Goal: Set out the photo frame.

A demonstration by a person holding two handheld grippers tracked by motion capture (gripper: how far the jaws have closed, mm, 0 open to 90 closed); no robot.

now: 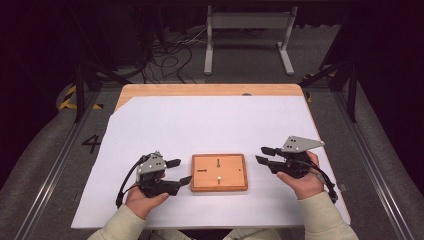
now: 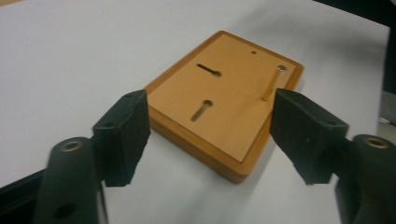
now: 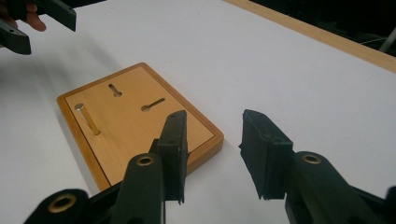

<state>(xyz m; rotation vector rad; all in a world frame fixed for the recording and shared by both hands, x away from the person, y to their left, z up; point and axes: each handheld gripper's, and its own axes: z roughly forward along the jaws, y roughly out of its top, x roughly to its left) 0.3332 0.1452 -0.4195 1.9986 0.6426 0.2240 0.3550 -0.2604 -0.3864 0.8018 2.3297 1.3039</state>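
A small wooden board (image 1: 219,172) lies flat on the white sheet, between my two grippers. It has keyhole slots cut in its top, and a brass peg (image 1: 219,178) stands upright in one of them. My left gripper (image 1: 181,171) is just left of the board, open, with nothing between its pads. The left gripper view looks across the board (image 2: 219,107) and the peg (image 2: 271,84) between wide jaws. My right gripper (image 1: 260,154) hovers just right of the board, open and empty. The right gripper view has the board (image 3: 126,126), the peg (image 3: 88,119) and the left gripper (image 3: 44,30) beyond.
The white sheet (image 1: 210,125) covers most of a wooden table (image 1: 210,90). Beyond the far edge are a dark floor with cables (image 1: 165,55) and a grey metal stand (image 1: 247,35). Metal rails (image 1: 55,165) run along both sides of the table.
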